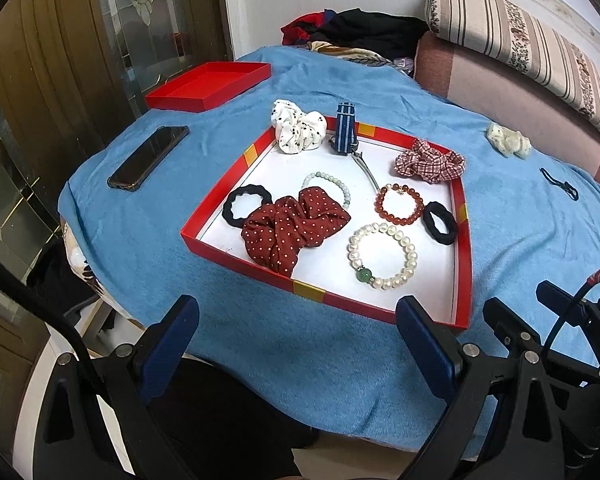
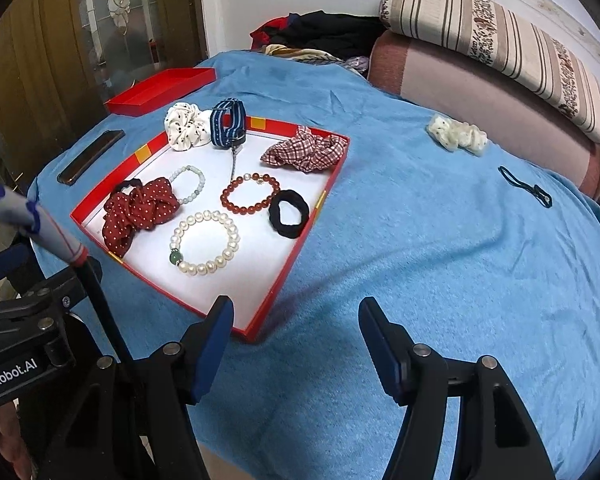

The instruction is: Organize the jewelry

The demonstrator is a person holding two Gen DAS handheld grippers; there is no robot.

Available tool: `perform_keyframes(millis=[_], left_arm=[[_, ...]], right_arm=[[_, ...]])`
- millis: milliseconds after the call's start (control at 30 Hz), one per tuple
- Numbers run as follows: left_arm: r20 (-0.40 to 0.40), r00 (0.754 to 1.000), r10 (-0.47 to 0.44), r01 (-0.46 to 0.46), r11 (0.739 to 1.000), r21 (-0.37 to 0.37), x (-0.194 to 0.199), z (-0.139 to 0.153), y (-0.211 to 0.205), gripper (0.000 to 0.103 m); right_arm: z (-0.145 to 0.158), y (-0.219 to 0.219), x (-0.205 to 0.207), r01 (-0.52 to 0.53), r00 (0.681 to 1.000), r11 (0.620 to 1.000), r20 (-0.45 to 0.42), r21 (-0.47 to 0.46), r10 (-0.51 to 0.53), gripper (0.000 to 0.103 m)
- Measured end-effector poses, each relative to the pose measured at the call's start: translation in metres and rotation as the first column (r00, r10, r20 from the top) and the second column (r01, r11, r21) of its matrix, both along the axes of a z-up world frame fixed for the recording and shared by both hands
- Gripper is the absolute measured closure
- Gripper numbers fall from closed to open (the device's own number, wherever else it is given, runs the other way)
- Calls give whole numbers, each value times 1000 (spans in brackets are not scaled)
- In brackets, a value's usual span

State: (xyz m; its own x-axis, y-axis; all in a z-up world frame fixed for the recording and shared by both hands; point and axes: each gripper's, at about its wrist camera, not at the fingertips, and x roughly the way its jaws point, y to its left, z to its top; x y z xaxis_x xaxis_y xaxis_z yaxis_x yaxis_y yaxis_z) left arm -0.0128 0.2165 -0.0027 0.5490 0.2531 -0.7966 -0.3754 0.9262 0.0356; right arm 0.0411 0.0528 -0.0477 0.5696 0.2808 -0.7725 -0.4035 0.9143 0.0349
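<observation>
A red tray (image 1: 464, 248) (image 2: 296, 264) with a white floor lies on the blue cloth. It holds a pearl bracelet (image 1: 384, 256) (image 2: 206, 242), a red bead bracelet (image 1: 400, 204) (image 2: 250, 194), a pale green bead bracelet (image 1: 332, 184), a dark red dotted scrunchie (image 1: 292, 226) (image 2: 140, 208), two black hair ties (image 1: 440, 222) (image 1: 246, 204), a plaid scrunchie (image 2: 304, 148), a white dotted scrunchie (image 1: 298, 126) and a blue striped watch strap (image 1: 346, 128). Outside the tray lie a cream scrunchie (image 2: 458, 134) and a thin dark band (image 2: 526, 188). My left gripper (image 1: 298, 344) and right gripper (image 2: 296, 344) are open and empty at the near edge.
A red lid (image 1: 208, 86) and a black phone (image 1: 148, 158) lie at the far left of the cloth. A sofa with a striped cushion (image 2: 500, 40) and piled clothes (image 1: 364, 32) stand behind. The table edge drops off at the near left.
</observation>
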Motion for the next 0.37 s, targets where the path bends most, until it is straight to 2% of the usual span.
perform_keyframes(millis=[367], left_arm=[[-1, 1000, 20, -20, 1000, 14, 3, -1, 2, 5]], right_arm=[[-5, 3, 7, -6, 1000, 1000, -21, 3, 6, 31]])
